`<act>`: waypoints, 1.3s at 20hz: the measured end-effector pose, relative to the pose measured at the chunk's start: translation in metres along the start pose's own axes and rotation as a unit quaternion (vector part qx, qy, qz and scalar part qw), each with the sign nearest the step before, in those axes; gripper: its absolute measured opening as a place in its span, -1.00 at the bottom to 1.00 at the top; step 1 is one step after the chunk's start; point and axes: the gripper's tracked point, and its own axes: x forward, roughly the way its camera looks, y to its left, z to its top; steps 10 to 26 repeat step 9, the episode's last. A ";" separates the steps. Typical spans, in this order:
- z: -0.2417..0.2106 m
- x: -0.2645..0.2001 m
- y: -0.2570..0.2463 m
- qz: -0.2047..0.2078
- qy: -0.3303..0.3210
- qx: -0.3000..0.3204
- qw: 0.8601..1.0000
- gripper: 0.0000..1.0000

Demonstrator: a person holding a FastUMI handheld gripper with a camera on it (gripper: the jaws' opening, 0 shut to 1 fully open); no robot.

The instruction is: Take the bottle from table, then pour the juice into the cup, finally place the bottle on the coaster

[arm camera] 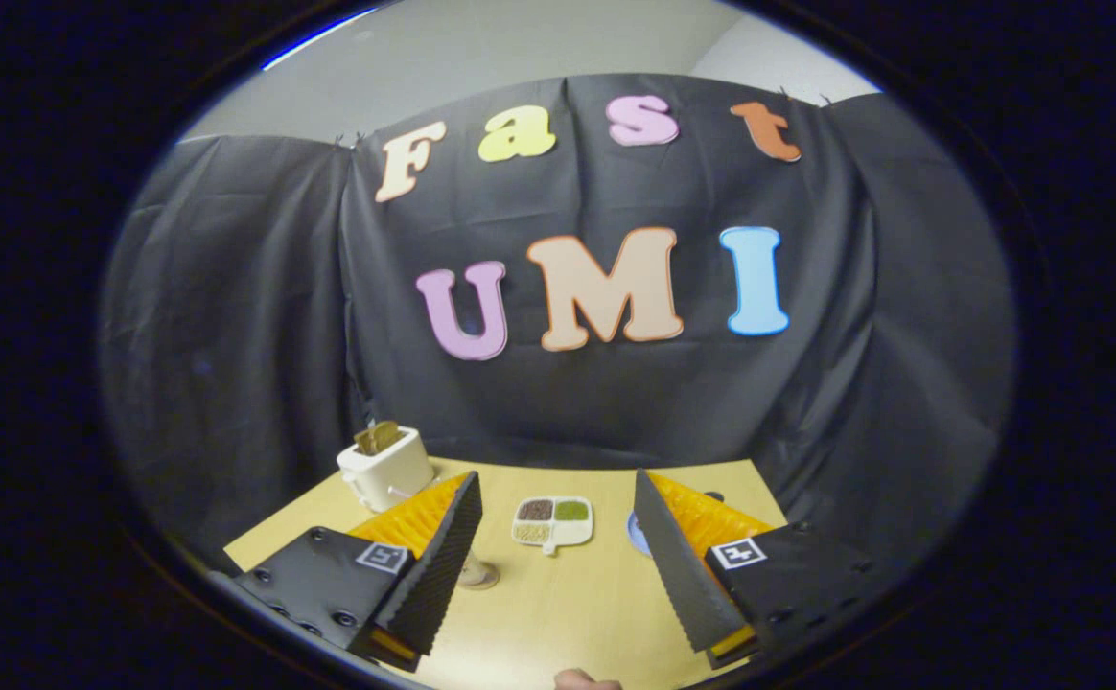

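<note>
Jaws: spread wide with nothing between them, so they hold nothing; they hang above the near part of the bench, level and pointing at the back wall.
Bottle: I cannot tell where it stands; either finger covers enough of the bench to hide it.
Coaster: a blue disc, probably the coaster, peeps out from behind the inner edge of the right finger. The sliver that shows is bare, and the rest is covered.
Cup: a clear round foot sits on the bench against the inner side of the left finger. It may be the base of the cup, but its upper part is hidden, so I cannot be sure.
Other things: a white toaster with a slice in its slot stands at the back left, beyond the left finger. A small white divided dish of grains lies ahead, midway between the fingers.
Hand: a bit of a hand shows at the near edge, below the fingers.
Why so held: my guess is that the wide gap and level pose suit either closing in on an upright bottle or drawing back after letting one go.
Stage: empty jaws fit both a bottle yet to be picked up and one set down on the coaster; the hidden spots leave this unsettled.
</note>
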 end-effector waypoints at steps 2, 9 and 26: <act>0.024 -0.008 -0.014 -0.013 -0.022 0.006 1.000 0.96; 0.086 -0.028 -0.061 -0.049 -0.069 0.000 0.996 0.96; 0.086 -0.028 -0.061 -0.049 -0.069 0.000 0.996 0.96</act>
